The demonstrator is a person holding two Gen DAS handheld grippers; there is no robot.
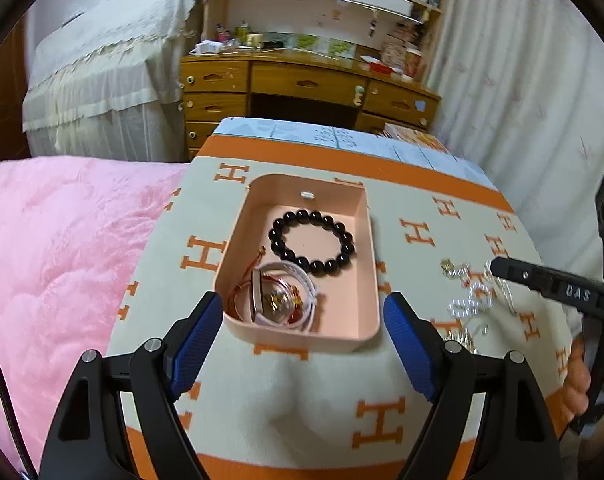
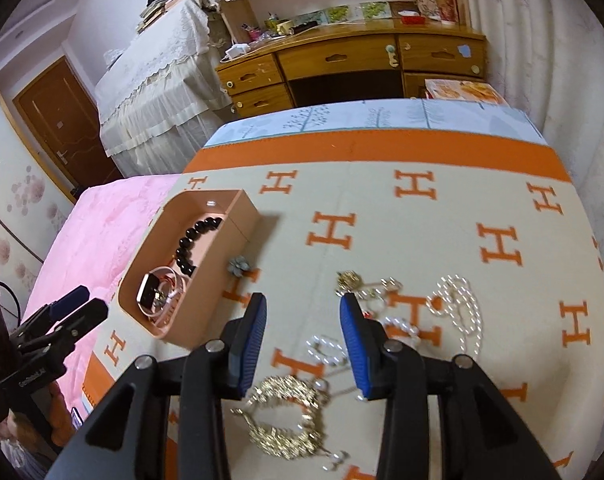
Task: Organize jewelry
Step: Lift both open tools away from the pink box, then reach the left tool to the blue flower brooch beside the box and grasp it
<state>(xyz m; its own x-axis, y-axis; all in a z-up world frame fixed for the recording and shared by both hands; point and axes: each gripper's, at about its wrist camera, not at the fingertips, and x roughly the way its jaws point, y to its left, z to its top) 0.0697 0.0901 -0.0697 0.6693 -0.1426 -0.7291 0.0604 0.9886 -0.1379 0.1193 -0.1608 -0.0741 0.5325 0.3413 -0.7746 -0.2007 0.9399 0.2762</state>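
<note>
A pink open box (image 1: 365, 264) (image 2: 218, 276) sits on the cream and orange H-pattern blanket (image 1: 286, 384). It holds a black bead bracelet (image 1: 313, 242) (image 2: 194, 240) and a white-strap watch (image 1: 278, 300) (image 2: 154, 294) with red cords. My left gripper (image 1: 303, 312) is open and empty, its fingers either side of the box's near end. My right gripper (image 2: 303, 316) is open and empty above loose jewelry: a gold chain (image 2: 290, 420), pearl strands (image 2: 457, 312), a gold pendant (image 2: 347, 280). A small grey flower piece (image 2: 238, 266) lies beside the box.
A pink quilt (image 1: 54, 260) lies to the left of the blanket. A wooden desk (image 1: 309, 84) with drawers and shelves stands beyond the bed. A cloth-covered piece of furniture (image 1: 110, 72) is at the back left. White curtains (image 1: 521, 80) hang at the right.
</note>
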